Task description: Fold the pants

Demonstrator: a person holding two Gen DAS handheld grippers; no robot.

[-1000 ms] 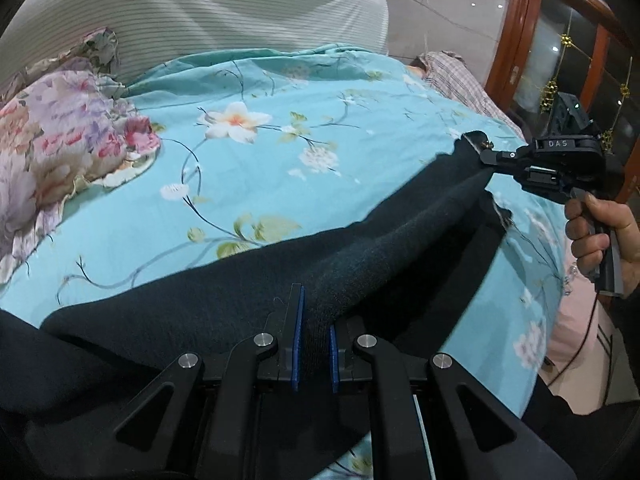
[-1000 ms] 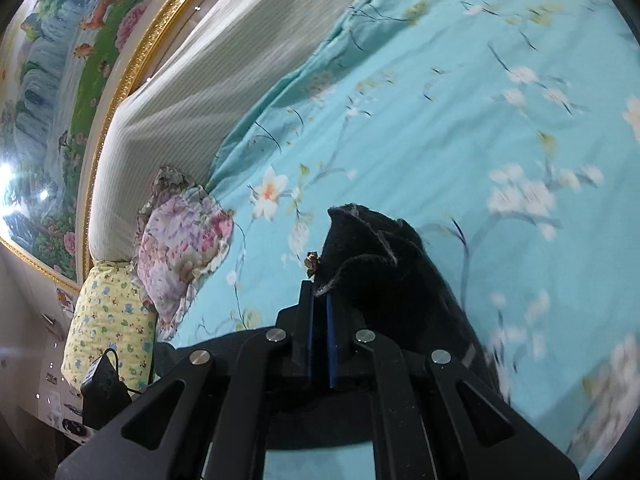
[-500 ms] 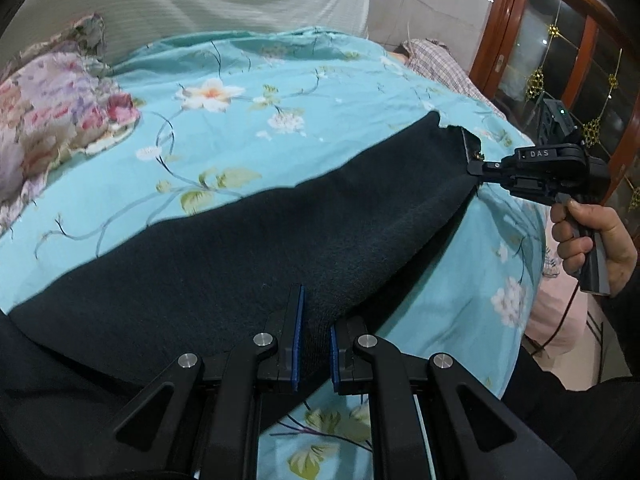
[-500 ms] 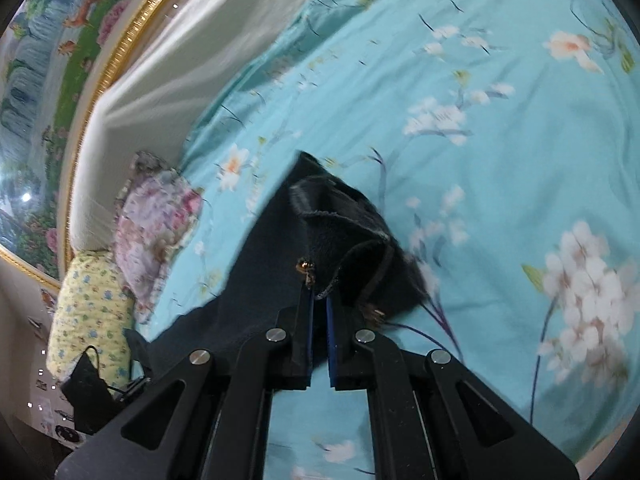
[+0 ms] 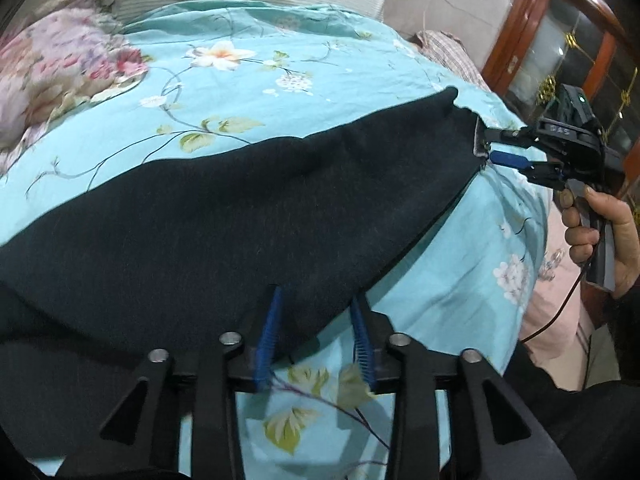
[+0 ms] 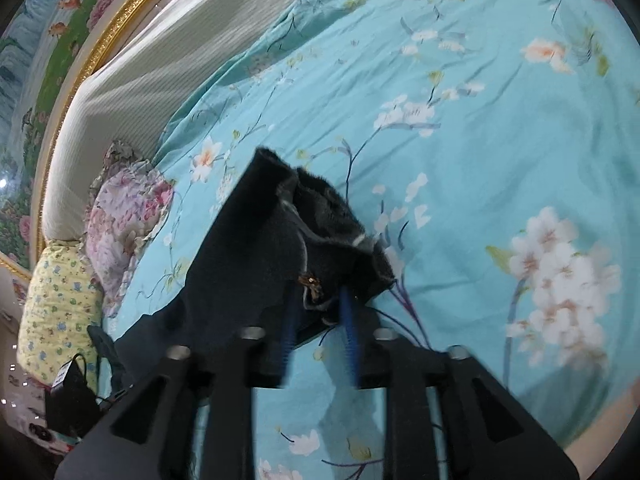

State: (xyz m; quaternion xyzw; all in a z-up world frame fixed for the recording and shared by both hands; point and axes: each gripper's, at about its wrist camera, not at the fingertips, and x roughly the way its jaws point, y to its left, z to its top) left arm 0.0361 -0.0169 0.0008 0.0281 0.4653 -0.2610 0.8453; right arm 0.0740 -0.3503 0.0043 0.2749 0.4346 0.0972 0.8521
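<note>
pants (image 5: pixel 248 216) left end cut off, waistband blurry

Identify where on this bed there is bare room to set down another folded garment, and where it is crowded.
Free: the turquoise floral sheet beyond the dark pants, between the floral pillow and the plaid cloth. Crowded: the near edge, where the pants spread between the left gripper and the right gripper.

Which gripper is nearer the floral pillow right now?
Left. The left gripper sits at the pants' edge nearer the floral pillow; the right gripper is at their far end.
</note>
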